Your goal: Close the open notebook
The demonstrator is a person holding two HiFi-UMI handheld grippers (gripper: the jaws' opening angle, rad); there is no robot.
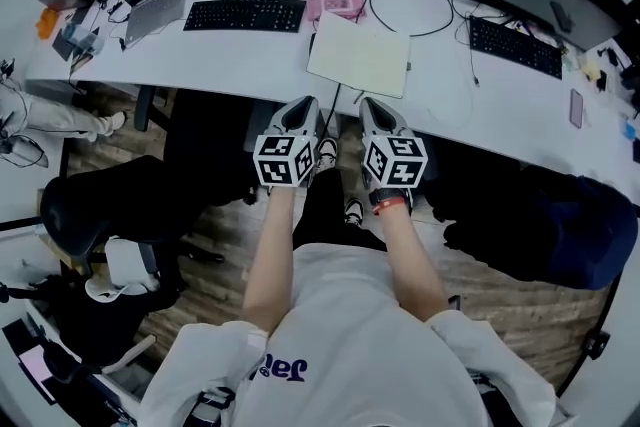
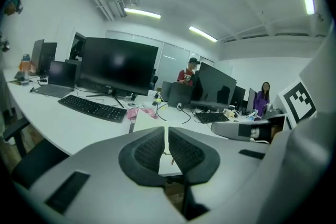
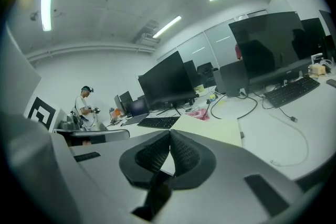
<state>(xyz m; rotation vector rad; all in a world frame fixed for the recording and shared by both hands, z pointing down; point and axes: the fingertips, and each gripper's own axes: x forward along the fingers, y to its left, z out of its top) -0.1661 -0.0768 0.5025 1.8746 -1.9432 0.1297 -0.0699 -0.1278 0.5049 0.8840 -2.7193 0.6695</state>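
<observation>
**A:** Notebook (image 1: 358, 55) lies on the tabletop (image 1: 215, 65) at the near edge, about mid-span and slightly skewed. Cream face up, with a dark tab on its right side.

**B:** Open or shut?

**A:** Can't call it. It reads as one flat cream sheet, and I can make out no centre crease. The task says open, so I'd treat it as open.

**B:** Around it?

**A:** A pink item (image 1: 335, 7) is just past its far-left corner, with a black keyboard (image 1: 245, 15) left of that. A looped cable (image 1: 412, 3) runs behind the far-right corner. A second keyboard (image 1: 515, 45) sits toward the right edge. Nothing rests on the notebook.

**B:** Tongs?

**A:** Left gripper (image 1: 305, 105) and right gripper (image 1: 372, 105) are side by side on the person's side of the near edge. Their tips are just short of the edge, both aimed at the notebook and neither touching it. Both pairs of jaws are pressed together with nothing pinched.

**B:** Step?

**A:** My read is approach only. No contact yet, so closing hasn't begun.

**B:** Next move?

**A:** My guess:
- One gripper comes in over the edge to the notebook's outer side.
- It either spreads to pinch the cover or slips a closed tip under it, then swings it over the spine.
- The other gripper should pin the resting half. The book sits close to the edge, so a sideways shove could slide it off.
</observation>
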